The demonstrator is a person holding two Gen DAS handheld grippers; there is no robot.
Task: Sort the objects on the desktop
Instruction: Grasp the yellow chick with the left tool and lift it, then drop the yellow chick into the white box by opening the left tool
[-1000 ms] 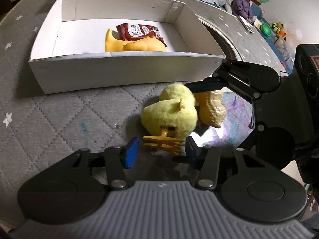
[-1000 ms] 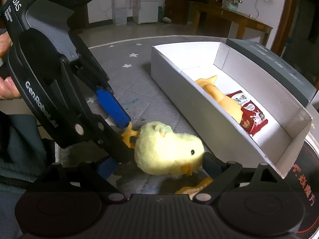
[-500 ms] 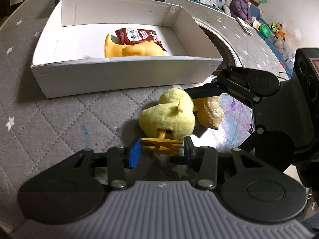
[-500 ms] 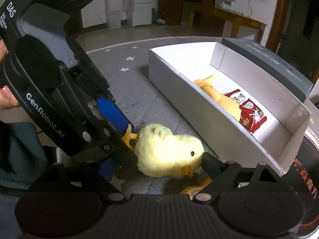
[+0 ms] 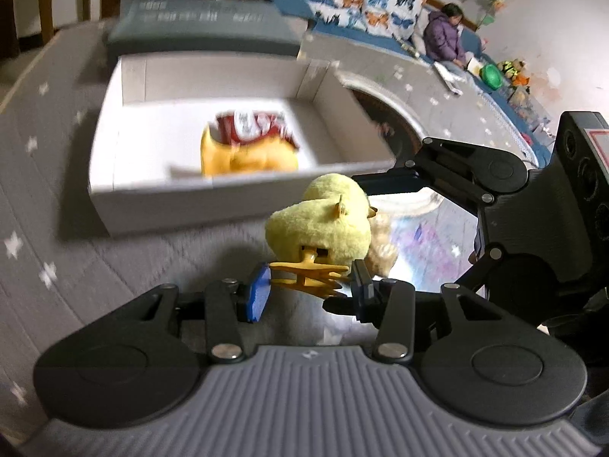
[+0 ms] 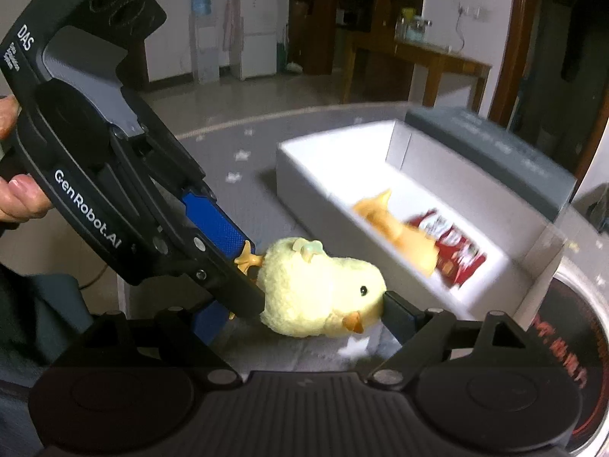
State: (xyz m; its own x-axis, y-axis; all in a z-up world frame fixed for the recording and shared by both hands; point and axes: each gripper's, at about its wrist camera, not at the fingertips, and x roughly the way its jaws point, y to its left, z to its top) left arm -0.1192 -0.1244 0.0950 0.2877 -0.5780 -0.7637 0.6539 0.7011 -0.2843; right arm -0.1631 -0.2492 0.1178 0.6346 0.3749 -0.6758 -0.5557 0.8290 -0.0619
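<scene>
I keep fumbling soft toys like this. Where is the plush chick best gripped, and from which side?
Judging by this pose, across its plump body, jaws coming from tail and face ends: the plush gives and fills the pads. The left gripper pinches only the thin orange feet; the right gripper spans the body lengthwise.

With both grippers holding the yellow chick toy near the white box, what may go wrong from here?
1. The left gripper pinches only the thin orange feet, so the plush chick might slip out.
2. The right gripper presses the soft body; uneven pulling might strain the feet.
3. The white box wall stands close ahead; a low carry might bump it.
</scene>
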